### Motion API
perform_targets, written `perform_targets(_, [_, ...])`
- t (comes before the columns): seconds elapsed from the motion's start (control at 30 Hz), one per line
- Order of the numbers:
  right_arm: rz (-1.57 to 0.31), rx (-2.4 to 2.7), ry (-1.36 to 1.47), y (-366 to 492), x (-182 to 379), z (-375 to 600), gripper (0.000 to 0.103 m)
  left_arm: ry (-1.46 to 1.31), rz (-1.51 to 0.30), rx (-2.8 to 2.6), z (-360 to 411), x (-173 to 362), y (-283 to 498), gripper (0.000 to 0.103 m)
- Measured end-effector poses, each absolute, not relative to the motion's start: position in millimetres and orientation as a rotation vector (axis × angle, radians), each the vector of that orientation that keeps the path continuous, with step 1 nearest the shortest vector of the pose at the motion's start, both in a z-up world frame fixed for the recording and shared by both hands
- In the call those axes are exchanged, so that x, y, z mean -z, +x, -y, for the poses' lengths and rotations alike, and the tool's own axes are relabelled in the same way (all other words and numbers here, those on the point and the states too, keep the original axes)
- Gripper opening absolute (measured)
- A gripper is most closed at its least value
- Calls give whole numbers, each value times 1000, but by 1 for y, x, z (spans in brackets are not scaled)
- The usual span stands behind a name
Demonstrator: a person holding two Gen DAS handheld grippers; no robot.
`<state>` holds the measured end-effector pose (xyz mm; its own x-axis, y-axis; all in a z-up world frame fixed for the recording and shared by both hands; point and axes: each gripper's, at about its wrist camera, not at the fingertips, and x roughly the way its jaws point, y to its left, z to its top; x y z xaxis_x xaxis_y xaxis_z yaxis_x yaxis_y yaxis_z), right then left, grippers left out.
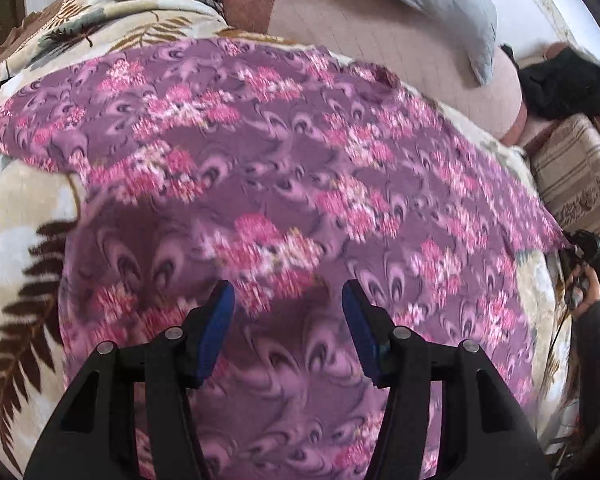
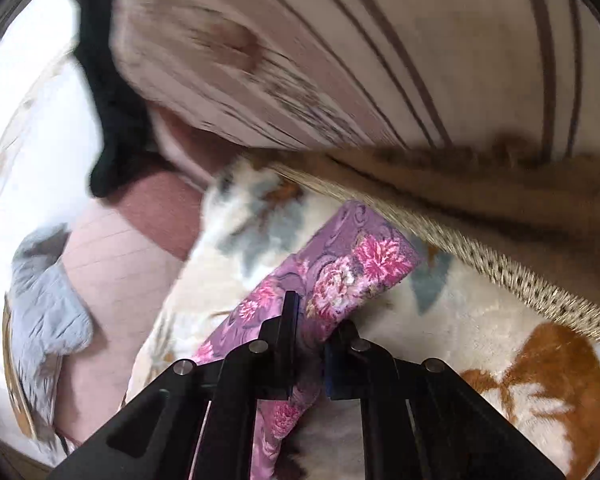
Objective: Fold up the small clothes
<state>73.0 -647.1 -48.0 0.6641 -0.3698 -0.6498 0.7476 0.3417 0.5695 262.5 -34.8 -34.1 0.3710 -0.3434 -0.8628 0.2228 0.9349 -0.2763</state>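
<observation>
A purple garment with pink flowers [image 1: 284, 168] lies spread wide on a cream blanket with a leaf print [image 1: 16, 208]. My left gripper [image 1: 290, 304] hovers over the garment's near part, its blue-padded fingers [image 1: 220, 320] apart and nothing between them. The garment's far right corner runs to a black tool held by a hand [image 1: 586, 284]. In the right wrist view my right gripper [image 2: 314, 324] is shut on a folded edge of the garment [image 2: 340, 264], which sticks out past the fingertips over the blanket [image 2: 460, 340].
A grey quilted cushion [image 1: 452, 4] lies on a pink sheet [image 1: 380, 44] beyond the garment. A black cloth [image 1: 564, 84] sits at the far right by a striped cushion [image 1: 576, 172]. In the right wrist view, that striped cushion [image 2: 380, 40] looms close above.
</observation>
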Motion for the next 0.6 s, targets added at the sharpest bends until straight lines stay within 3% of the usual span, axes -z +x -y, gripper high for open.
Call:
perform_targets(0.23, [-494,575,798,104,-2,579,9,-189,-1102,364,10,43,276,55])
perform_targets(0.6, [-641,207,747,198,-14,392,9,-333,-1057,421,-29,36,284,55])
